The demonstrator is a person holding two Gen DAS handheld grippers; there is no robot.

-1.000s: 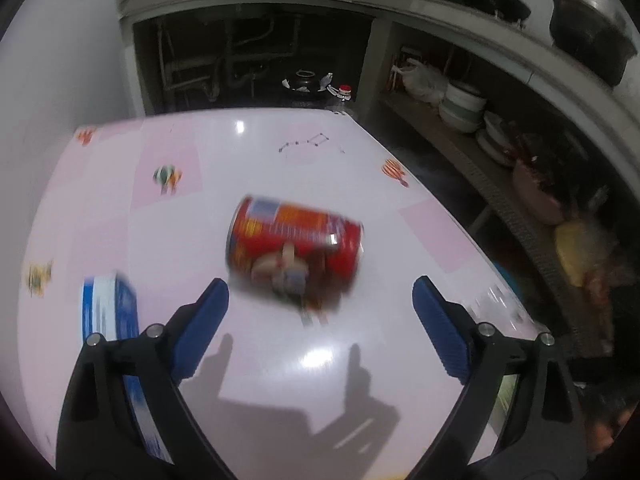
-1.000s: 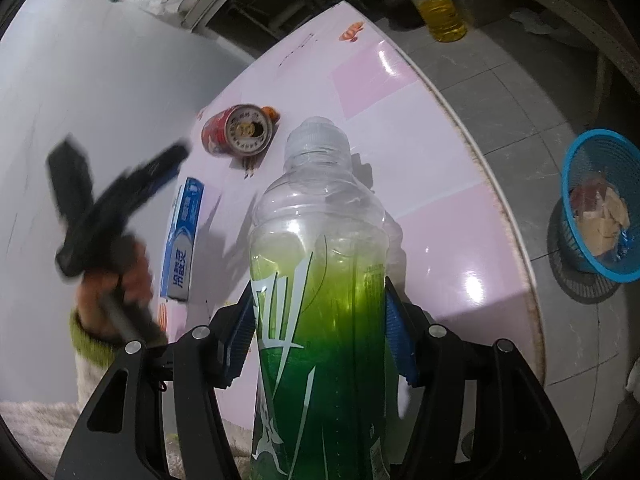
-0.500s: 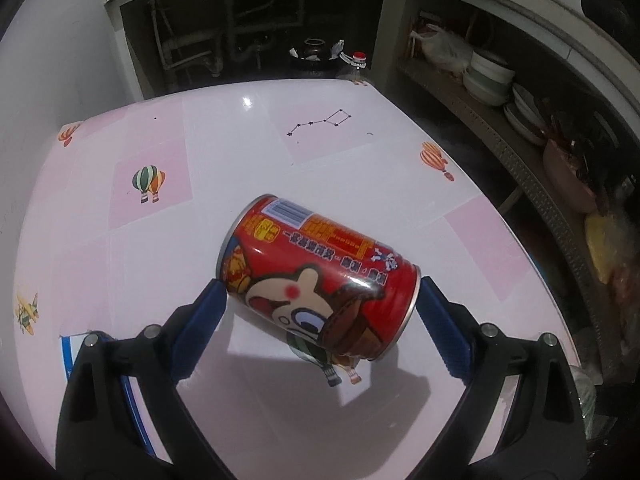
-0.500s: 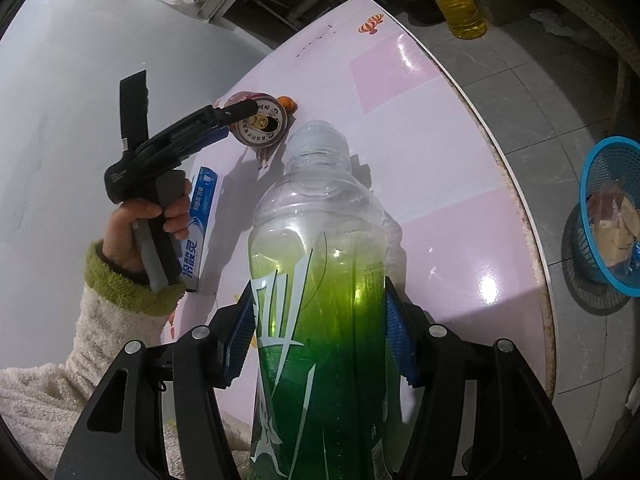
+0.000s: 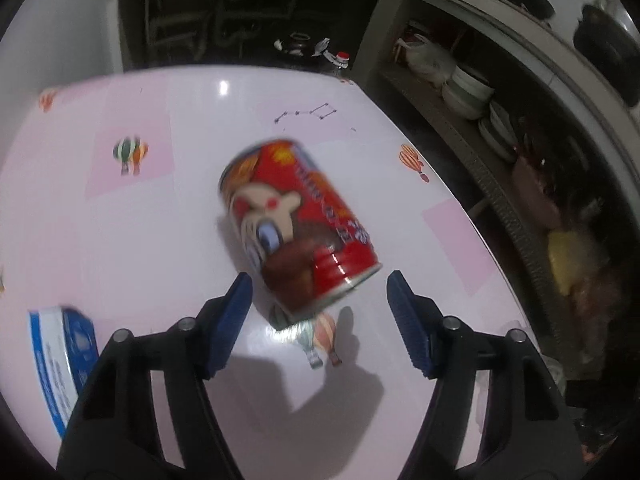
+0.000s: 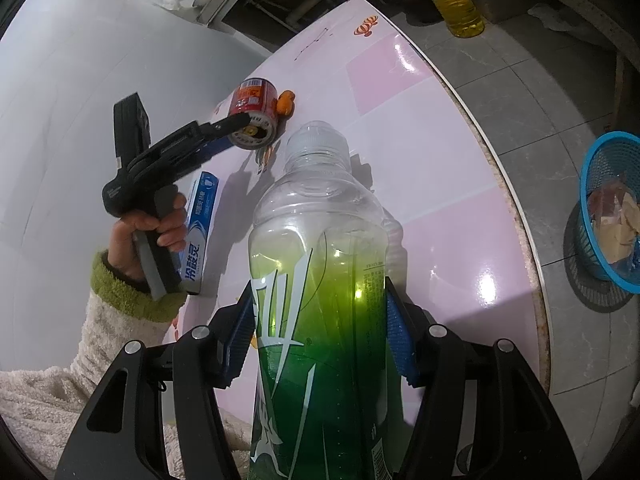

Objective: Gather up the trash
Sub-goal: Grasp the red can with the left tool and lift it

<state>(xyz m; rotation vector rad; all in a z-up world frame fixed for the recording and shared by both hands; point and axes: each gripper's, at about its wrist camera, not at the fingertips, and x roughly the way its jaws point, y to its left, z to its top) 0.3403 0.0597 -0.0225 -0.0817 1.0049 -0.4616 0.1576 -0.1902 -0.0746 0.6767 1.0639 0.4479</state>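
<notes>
Green-liquid bottle [image 6: 320,280] half full, blue basket [image 6: 608,208] holding scraps

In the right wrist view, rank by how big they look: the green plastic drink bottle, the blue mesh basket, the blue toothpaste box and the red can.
1. Green plastic drink bottle, though nearness inflates it.
2. Blue mesh basket, partly cropped.
3. Blue toothpaste box.
4. Red can, farthest away.
</notes>
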